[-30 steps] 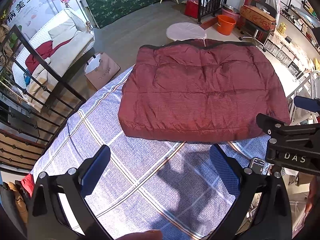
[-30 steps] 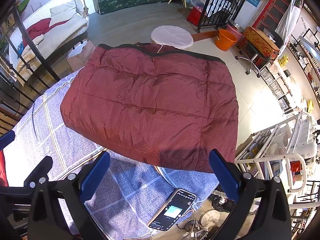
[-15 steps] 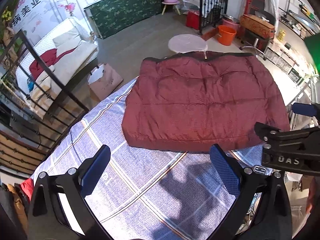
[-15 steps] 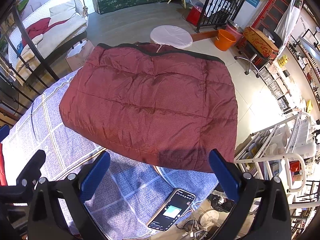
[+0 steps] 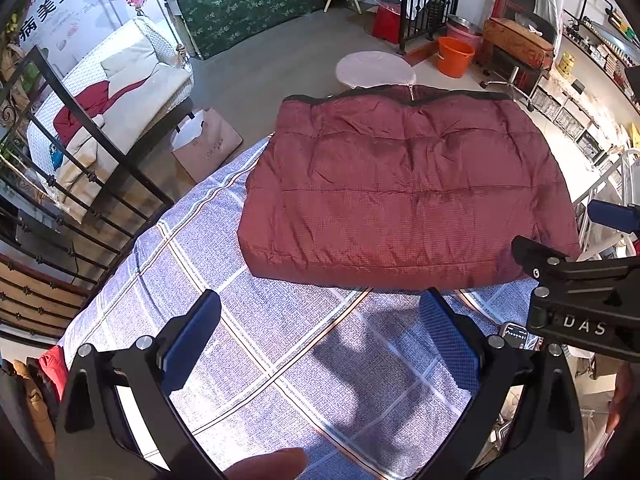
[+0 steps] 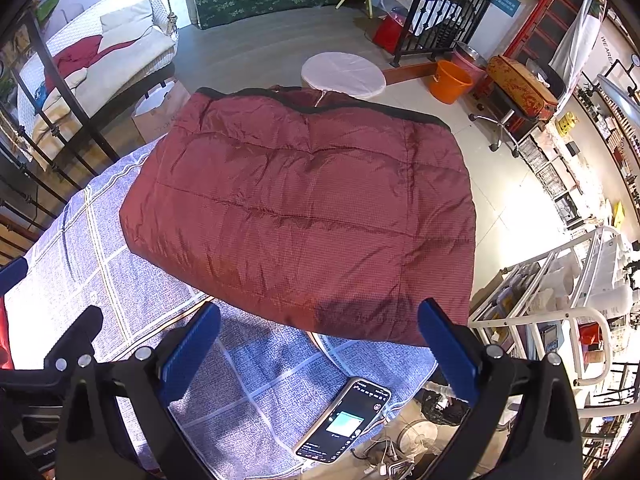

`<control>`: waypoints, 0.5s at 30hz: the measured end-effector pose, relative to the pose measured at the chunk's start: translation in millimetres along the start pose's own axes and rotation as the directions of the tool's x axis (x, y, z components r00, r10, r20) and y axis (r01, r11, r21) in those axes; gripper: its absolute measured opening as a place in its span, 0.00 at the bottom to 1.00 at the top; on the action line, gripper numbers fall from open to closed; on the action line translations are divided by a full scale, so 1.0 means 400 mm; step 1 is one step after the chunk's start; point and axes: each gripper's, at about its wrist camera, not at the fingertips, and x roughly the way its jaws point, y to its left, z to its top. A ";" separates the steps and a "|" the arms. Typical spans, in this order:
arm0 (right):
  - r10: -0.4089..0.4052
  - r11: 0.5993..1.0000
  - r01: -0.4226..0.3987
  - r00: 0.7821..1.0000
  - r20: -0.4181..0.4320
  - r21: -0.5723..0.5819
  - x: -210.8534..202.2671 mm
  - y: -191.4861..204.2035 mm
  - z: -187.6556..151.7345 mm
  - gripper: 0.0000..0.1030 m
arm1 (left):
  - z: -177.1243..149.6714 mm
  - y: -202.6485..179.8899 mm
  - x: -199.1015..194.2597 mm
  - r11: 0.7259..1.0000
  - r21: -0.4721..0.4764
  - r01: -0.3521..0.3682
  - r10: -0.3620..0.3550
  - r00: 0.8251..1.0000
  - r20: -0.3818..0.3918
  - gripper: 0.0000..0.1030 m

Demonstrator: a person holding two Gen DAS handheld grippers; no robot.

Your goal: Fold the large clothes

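Observation:
A dark red quilted padded garment (image 5: 404,188) lies folded into a thick rectangle on the far part of a table covered with a blue-and-white checked cloth (image 5: 256,336). The same garment (image 6: 304,208) fills the middle of the right wrist view, its black-trimmed edge at the far side. My left gripper (image 5: 320,332) is open above the bare cloth, short of the garment's near edge. My right gripper (image 6: 320,340) is open too, over the garment's near right corner, holding nothing. The right gripper's black body (image 5: 580,292) shows at the right of the left wrist view.
A phone (image 6: 344,420) with a lit screen lies on the cloth's near right corner. Beyond the table stand a round white stool (image 6: 344,74), an orange bucket (image 6: 450,80), a paper bag (image 5: 206,144) and a black railing (image 5: 80,168). A white wire rack (image 6: 568,300) stands at the right.
Both grippers have drawn back and up a little from the garment, so more of the room shows. The garment lies as before. Both grippers stay open.

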 end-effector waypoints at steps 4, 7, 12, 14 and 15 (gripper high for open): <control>0.000 1.000 0.000 1.000 0.000 -0.001 0.000 0.000 0.001 0.95 | 0.000 -0.001 -0.001 1.000 0.001 0.001 -0.001 1.000 0.000 0.95; 0.001 1.000 -0.001 1.000 0.000 0.000 0.001 0.000 0.001 0.95 | 0.000 -0.002 -0.003 1.000 0.001 0.005 -0.005 1.000 -0.002 0.95; 0.000 1.000 0.000 1.000 0.001 -0.002 -0.003 0.000 0.001 0.95 | 0.000 -0.003 -0.004 1.000 0.005 0.006 -0.006 1.000 -0.001 0.95; 0.001 1.000 -0.001 1.000 0.000 -0.002 -0.002 0.001 0.001 0.95 | 0.000 -0.004 -0.006 1.000 0.007 0.007 -0.007 1.000 0.000 0.95; 0.000 1.000 0.000 1.000 0.000 -0.002 -0.002 0.001 0.001 0.95 | 0.001 -0.005 -0.005 1.000 0.006 0.007 -0.007 1.000 -0.001 0.95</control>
